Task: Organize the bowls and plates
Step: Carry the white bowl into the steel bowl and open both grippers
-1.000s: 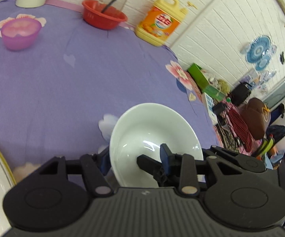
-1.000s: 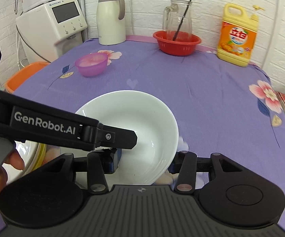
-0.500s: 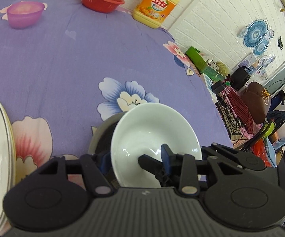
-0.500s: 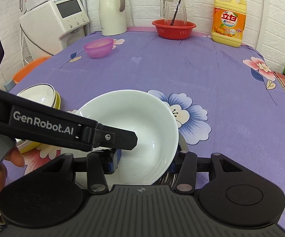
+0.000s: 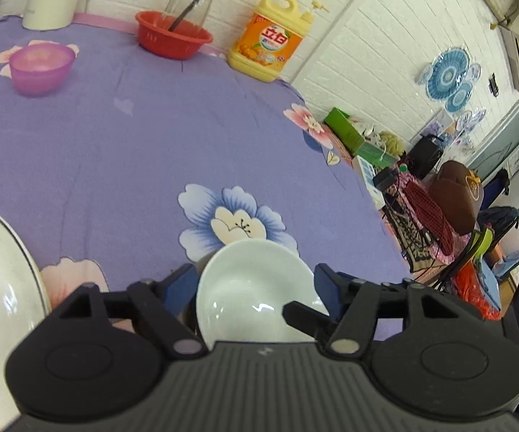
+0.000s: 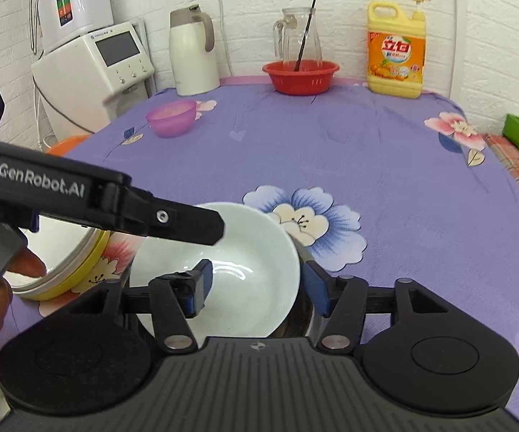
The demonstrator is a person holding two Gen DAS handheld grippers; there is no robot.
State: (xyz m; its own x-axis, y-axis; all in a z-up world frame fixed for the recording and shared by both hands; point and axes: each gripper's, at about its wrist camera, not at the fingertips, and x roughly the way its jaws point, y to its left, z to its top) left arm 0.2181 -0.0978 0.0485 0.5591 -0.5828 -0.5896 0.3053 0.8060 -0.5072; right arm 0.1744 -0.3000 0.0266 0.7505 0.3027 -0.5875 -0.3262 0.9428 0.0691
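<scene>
White bowl (image 6: 230,273) now sat on the steel dish (image 6: 304,318), no longer carried; both grippers (image 6: 257,286) (image 5: 255,289) were opening, released — stacking step apparently done.

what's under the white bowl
The white bowl sits in a darker, metallic-looking dish; only its rim shows, at the bowl's right and left edges. The rest, and anything beneath, is covered by the bowl and gripper bodies.

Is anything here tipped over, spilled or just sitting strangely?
Nothing is spilled or broken. The white bowl sits tilted, its near side resting in a darker metal bowl beneath. The red basket oddly has a glass jug standing in it.
</scene>
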